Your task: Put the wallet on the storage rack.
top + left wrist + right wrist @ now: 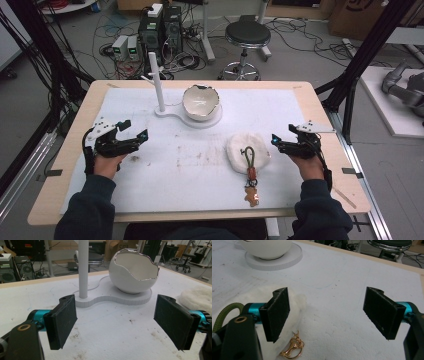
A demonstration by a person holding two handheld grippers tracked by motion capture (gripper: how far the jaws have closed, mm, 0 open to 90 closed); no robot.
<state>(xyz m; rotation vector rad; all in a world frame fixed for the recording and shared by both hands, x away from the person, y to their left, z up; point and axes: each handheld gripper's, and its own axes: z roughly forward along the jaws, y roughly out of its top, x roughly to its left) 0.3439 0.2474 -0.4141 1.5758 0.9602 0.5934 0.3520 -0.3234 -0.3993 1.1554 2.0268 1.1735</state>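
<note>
Both claws wide and empty: left claw (pixel 131 129) at left of frame, right claw (pixel 276 138) just beside the keychain (pixel 249 165), lying half on a fluffy pad (pixel 235 150) lower right of centre. Likely snag: pad lifted along with cord.

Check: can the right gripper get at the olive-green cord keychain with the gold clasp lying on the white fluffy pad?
Probably yes. The right gripper is open beside the white fluffy pad, and the olive-green cord keychain lies exposed on top with nothing between them.
</note>
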